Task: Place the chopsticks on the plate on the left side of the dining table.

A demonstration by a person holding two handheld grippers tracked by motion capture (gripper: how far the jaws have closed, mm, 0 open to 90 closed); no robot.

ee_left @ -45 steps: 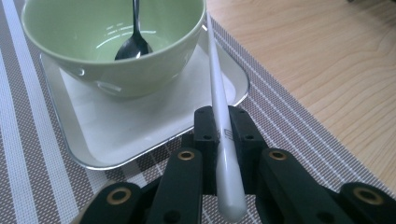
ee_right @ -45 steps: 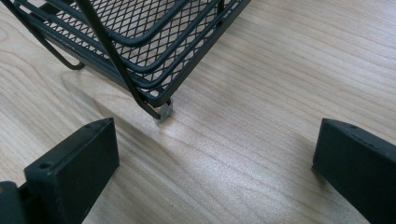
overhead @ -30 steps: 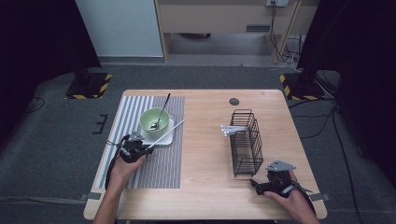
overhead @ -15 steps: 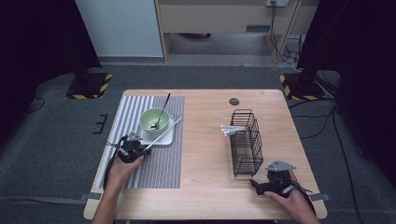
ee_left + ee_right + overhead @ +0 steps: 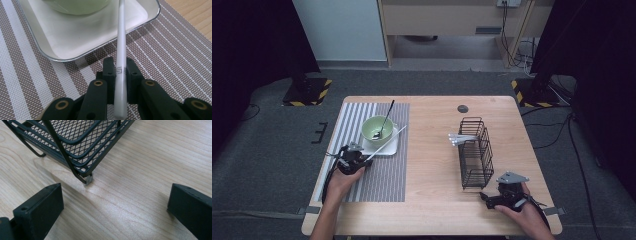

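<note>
held thing: your left hand-held gripper (image 5: 119, 75) is clamped on the near end of a long white utensil handle (image 5: 120, 47); the pads press it from both sides
where it lies: the white utensil handle (image 5: 387, 142) runs from your left hand-held gripper (image 5: 357, 159) up and to the right, over the corner of the white square plate (image 5: 391, 148) and past the green bowl (image 5: 376, 127); its far end stands clear beyond the plate's right edge
long axis: slanted across the striped mat (image 5: 384, 172), pointing away from you and toward the middle of the worktop (image 5: 432, 150); in line with the jaws, not across them
other utensil: a dark spoon (image 5: 384, 120) leans in the bowl, untouched
likely goal: the black wire rack (image 5: 476, 150), well apart to the right, with white pieces (image 5: 459, 139) already poking from its left side
nearer hand: your left holds the handle; your right hand-held gripper (image 5: 502, 196) rests near the rack's near corner, jaws wide apart on nothing, with the rack foot (image 5: 88, 179) just ahead
judgement: the move probably calls for a lift clear of the plate rim, then a carry rightward
</note>
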